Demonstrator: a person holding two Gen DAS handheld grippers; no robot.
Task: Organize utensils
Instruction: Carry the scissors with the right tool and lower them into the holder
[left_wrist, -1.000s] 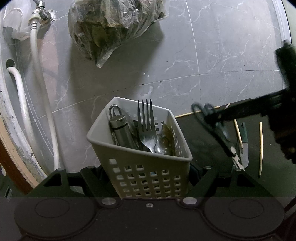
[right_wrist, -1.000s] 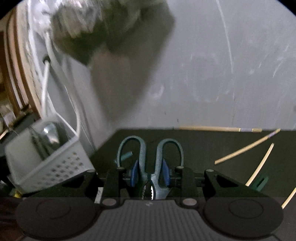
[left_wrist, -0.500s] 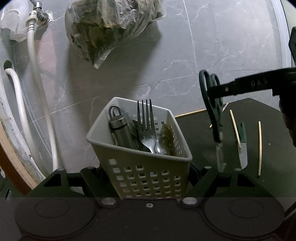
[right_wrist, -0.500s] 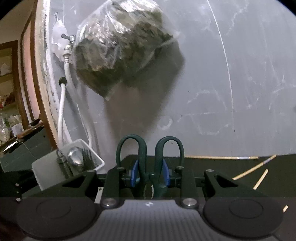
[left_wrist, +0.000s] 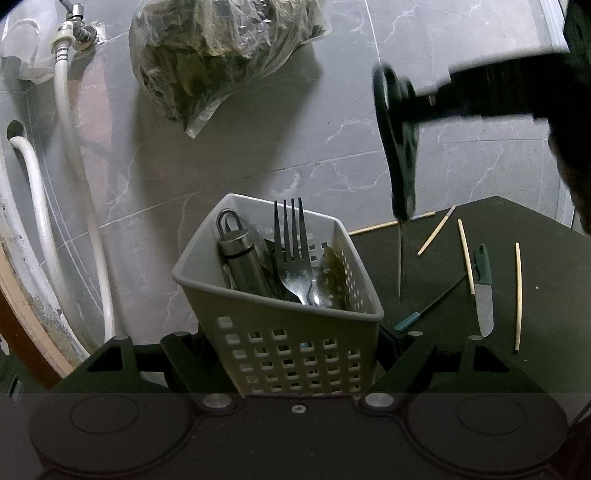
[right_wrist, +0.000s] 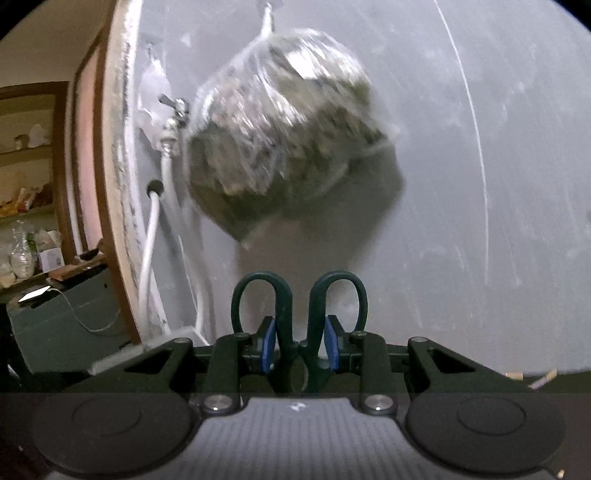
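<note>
Grey plastic basket (left_wrist: 291, 325) clamped between the left gripper (left_wrist: 295, 354) jaws, tipped mouth-up so a fork (left_wrist: 291, 243), a steel flask (left_wrist: 240, 258) and a spoon (left_wrist: 332, 273) stand inside without sliding out. Dark-handled scissors (left_wrist: 400, 147) pinched at the neck by the right gripper (right_wrist: 300, 349), blades hanging down just right of the basket rim, probably turned point-first for dropping in. Right of the basket on the dark worktop (left_wrist: 535, 258): a small knife (left_wrist: 484, 295) and several bamboo sticks (left_wrist: 518, 295), yet to be gathered.
</note>
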